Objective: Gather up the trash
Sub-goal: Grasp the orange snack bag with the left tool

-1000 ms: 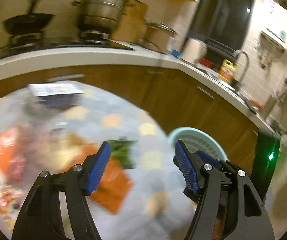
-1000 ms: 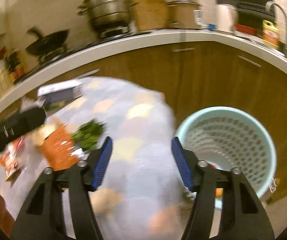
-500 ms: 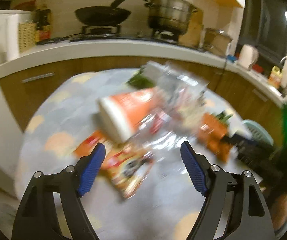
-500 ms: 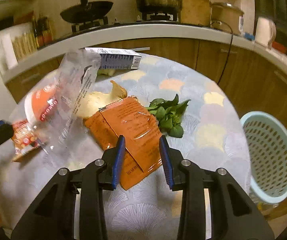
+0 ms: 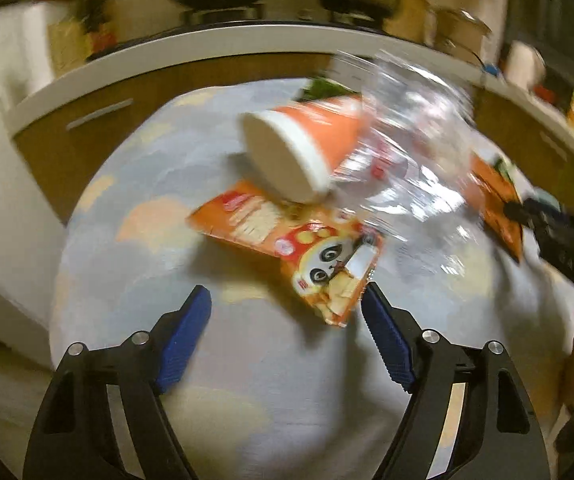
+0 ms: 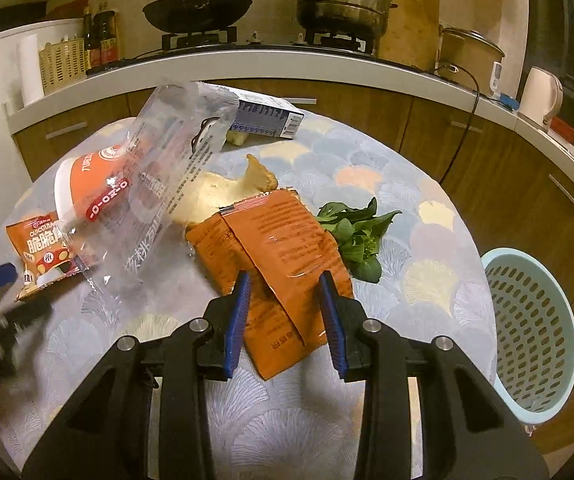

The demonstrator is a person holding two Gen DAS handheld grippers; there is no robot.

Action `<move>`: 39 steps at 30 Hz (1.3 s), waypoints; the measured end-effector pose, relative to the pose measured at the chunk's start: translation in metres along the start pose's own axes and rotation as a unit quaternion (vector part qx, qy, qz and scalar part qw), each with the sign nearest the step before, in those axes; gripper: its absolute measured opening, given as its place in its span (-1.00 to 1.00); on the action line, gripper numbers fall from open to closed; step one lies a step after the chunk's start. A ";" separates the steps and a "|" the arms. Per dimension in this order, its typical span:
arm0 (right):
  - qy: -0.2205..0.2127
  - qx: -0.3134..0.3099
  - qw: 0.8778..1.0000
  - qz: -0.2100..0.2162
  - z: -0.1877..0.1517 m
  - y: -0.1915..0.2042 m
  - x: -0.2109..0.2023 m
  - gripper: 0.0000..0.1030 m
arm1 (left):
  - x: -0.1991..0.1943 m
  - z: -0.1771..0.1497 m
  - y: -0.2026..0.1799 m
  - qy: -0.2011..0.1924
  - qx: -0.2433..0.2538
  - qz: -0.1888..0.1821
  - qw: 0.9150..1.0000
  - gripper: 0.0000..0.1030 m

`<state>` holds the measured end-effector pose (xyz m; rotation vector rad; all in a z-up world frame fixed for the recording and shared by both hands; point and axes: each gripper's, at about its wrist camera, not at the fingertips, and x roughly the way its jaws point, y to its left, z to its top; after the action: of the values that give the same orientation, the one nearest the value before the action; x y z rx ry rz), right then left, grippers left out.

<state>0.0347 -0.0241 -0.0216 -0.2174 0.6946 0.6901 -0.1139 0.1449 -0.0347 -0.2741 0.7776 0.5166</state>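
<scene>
Left gripper (image 5: 285, 320): released, jaws wide, nothing grasped, near panda-print orange snack packet (image 5: 319, 256). Right gripper (image 6: 285, 308): released, jaws part-closed astride flat orange foil sachet (image 6: 283, 256) on round scallop-patterned table (image 6: 439, 276).

One basket (image 6: 535, 336), one cup (image 6: 87, 188), three wrappers (image 6: 283, 272), one carton (image 6: 265, 114).

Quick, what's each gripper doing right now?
Left gripper: open, empty, near the panda snack bag.
Right gripper: part open, astride the orange packet.

Orange foil packet (image 6: 283, 276) flat mid-table; clear wrapper (image 6: 167, 184) draped over tipped orange cup (image 6: 87, 184); panda snack bag (image 5: 307, 256) flat beside — greens (image 6: 357, 236), blue carton (image 6: 267, 116) farther back.
</scene>
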 end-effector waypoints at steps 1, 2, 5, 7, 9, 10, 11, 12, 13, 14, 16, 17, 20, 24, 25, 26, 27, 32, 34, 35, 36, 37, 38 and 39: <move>0.001 0.001 1.000 0.001 0.000 0.000 0.000 -0.38 | -0.002 0.001 0.012 -0.003 -0.017 0.004 1.000 0.46; 0.001 0.001 1.000 0.002 0.000 0.000 0.000 -0.38 | -0.004 0.002 0.020 -0.006 -0.026 0.008 1.000 0.46; 0.002 0.002 1.000 0.002 0.000 -0.001 0.000 -0.38 | -0.008 0.005 0.050 -0.013 -0.055 0.033 0.998 0.46; 0.003 0.002 1.000 0.001 0.001 -0.002 0.000 -0.38 | -0.011 0.007 0.067 -0.018 -0.071 0.042 0.996 0.46; 0.005 0.002 1.000 0.002 0.001 -0.003 0.001 -0.38 | -0.014 0.009 0.075 -0.021 -0.080 0.030 0.996 0.46; 0.005 0.003 1.000 0.002 0.001 -0.003 0.001 -0.38 | -0.015 0.011 0.075 -0.021 -0.082 0.021 0.996 0.46; 0.006 0.003 1.000 0.001 0.001 -0.003 0.001 -0.38 | -0.016 0.011 0.076 -0.023 -0.085 0.002 0.996 0.46; 0.007 0.003 1.000 0.001 0.001 -0.003 0.002 -0.38 | -0.017 0.012 0.073 -0.024 -0.085 -0.010 0.996 0.46; 0.008 0.003 1.000 0.002 0.001 -0.003 0.002 -0.38 | -0.018 0.012 0.072 -0.022 -0.081 -0.025 0.996 0.46; 0.009 0.003 1.000 0.003 0.002 -0.004 0.002 -0.38 | -0.017 0.012 0.070 -0.016 -0.075 -0.041 0.996 0.49; 0.009 0.004 1.000 0.004 0.002 -0.004 0.003 -0.38 | -0.010 0.007 0.063 0.018 -0.052 -0.084 0.995 0.56; 0.010 0.004 1.000 0.005 0.002 -0.004 0.003 -0.38 | -0.009 0.003 0.057 0.033 -0.035 -0.103 0.993 0.56; 0.010 0.003 1.000 0.005 0.001 -0.004 0.003 -0.38 | -0.023 -0.002 0.049 0.013 0.000 -0.119 0.993 0.57; 0.012 0.000 1.000 0.003 0.001 -0.004 0.004 -0.38 | -0.016 0.011 0.055 0.003 -0.050 -0.120 0.991 0.57; 0.012 0.000 1.000 0.003 0.001 -0.004 0.004 -0.38 | -0.010 0.015 0.057 0.003 -0.066 -0.107 0.992 0.57; 0.012 0.000 1.000 0.003 0.001 -0.004 0.004 -0.38 | -0.003 0.018 0.059 0.006 -0.075 -0.101 0.992 0.54; 0.013 0.000 1.000 0.004 0.001 -0.004 0.004 -0.38 | 0.005 0.022 0.061 0.010 -0.085 -0.096 0.992 0.53; 0.013 0.002 1.000 0.007 0.000 -0.005 0.004 -0.38 | 0.024 0.032 0.046 0.004 -0.064 -0.041 0.997 0.45; 0.011 0.001 1.000 0.005 0.000 -0.005 0.004 -0.38 | 0.028 0.034 0.033 0.012 -0.034 -0.008 0.999 0.44; 0.011 0.000 1.000 0.005 0.000 -0.005 0.004 -0.38 | 0.028 0.034 0.033 0.014 -0.028 -0.002 1.000 0.42; 0.010 -0.001 1.000 0.005 0.000 -0.004 0.004 -0.38 | 0.029 0.035 0.031 0.018 -0.024 0.002 1.000 0.42; 0.009 -0.001 1.000 0.005 0.000 -0.004 0.003 -0.38 | 0.030 0.035 0.030 0.021 -0.022 0.004 1.000 0.41; 0.007 -0.002 1.000 0.006 0.000 -0.004 0.002 -0.38 | 0.029 0.036 0.030 0.022 -0.021 0.006 1.000 0.37; 0.006 -0.002 1.000 0.007 0.000 -0.004 0.002 -0.38 | 0.029 0.036 0.027 0.023 -0.017 0.000 1.000 0.33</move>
<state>0.0382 -0.0262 -0.0231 -0.2211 0.7073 0.7047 -0.0899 0.1927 -0.0327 -0.3187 0.8151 0.5263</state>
